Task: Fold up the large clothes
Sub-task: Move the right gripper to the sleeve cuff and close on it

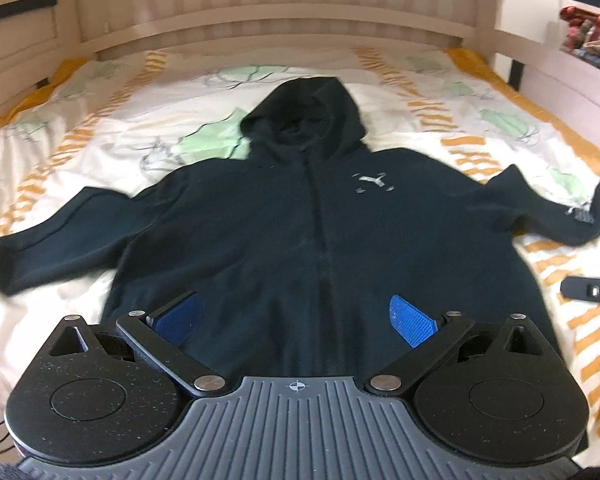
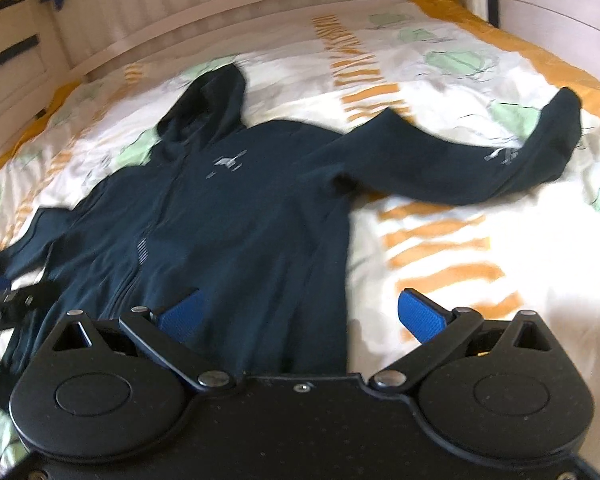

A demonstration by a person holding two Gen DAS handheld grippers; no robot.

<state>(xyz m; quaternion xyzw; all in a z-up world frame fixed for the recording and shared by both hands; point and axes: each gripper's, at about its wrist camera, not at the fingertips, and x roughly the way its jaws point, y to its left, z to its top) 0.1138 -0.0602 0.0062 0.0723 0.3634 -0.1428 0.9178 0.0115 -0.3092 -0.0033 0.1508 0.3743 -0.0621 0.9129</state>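
A dark hooded jacket (image 1: pixel 300 208) lies spread flat, front up, on a patterned bedspread (image 1: pixel 100 128), hood pointing away from both claws and sleeves stretched out to either side. The left gripper (image 1: pixel 296 320) hangs over the jacket's lower hem, jaws wide apart and holding nothing. The right gripper (image 2: pixel 300 316) is likewise spread and empty, above the hem's right edge, with the right sleeve (image 2: pixel 480 164) ahead of it and to its right.

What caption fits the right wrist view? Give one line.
Open right claw hovers over the hem of a dark hoodie spread flat on a patterned bed.
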